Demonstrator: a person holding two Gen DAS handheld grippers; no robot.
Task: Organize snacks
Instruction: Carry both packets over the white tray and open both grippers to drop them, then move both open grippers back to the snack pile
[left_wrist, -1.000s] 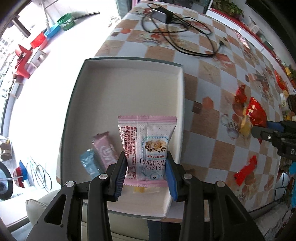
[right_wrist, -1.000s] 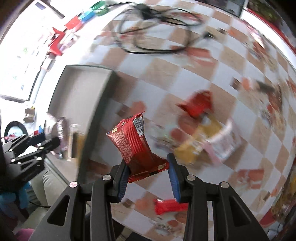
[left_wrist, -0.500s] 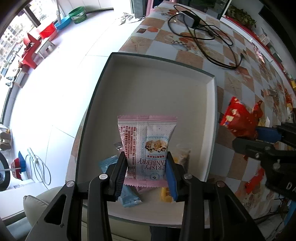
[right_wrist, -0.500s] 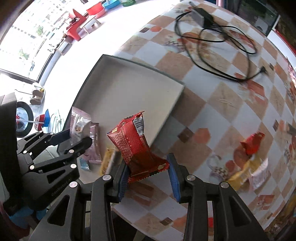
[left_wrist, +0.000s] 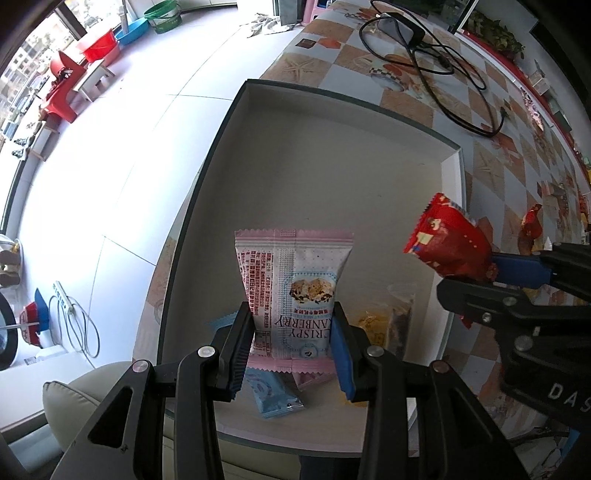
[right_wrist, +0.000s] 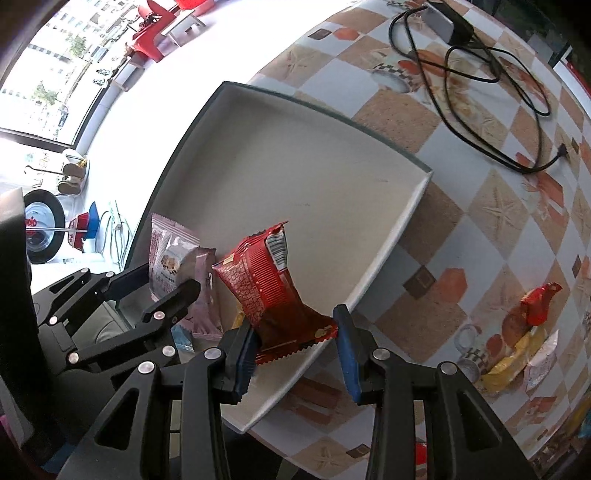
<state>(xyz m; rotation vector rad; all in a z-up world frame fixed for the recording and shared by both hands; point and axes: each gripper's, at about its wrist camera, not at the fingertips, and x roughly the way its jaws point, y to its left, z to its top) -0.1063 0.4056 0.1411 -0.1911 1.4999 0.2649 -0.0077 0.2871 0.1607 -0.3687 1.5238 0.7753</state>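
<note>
- A pink cranberry packet (left_wrist: 293, 291) is gripped by the left gripper (left_wrist: 293, 349) over the tray (left_wrist: 332, 177).
- A red packet (right_wrist: 271, 291) is clamped by the right gripper (right_wrist: 295, 349) at the tray's 5 o'clock corner.

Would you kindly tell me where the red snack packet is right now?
The red snack packet is pinched in the right claw, above the white tray, beside its right wall.

We see the right gripper (right_wrist: 297, 341) clamping a crinkled red foil snack packet (right_wrist: 271, 286) over the near right rim of the shallow white cardboard tray (right_wrist: 391, 236). The left gripper (right_wrist: 168, 282) pinches a pink-and-white snack pouch (right_wrist: 166, 258) inside the tray, above a pale pink wrapper (right_wrist: 203, 295). On the checkered tablecloth (right_wrist: 491, 206): a coiled black cable (right_wrist: 480, 74), plus red and yellow wrappers (right_wrist: 524, 336).
</note>
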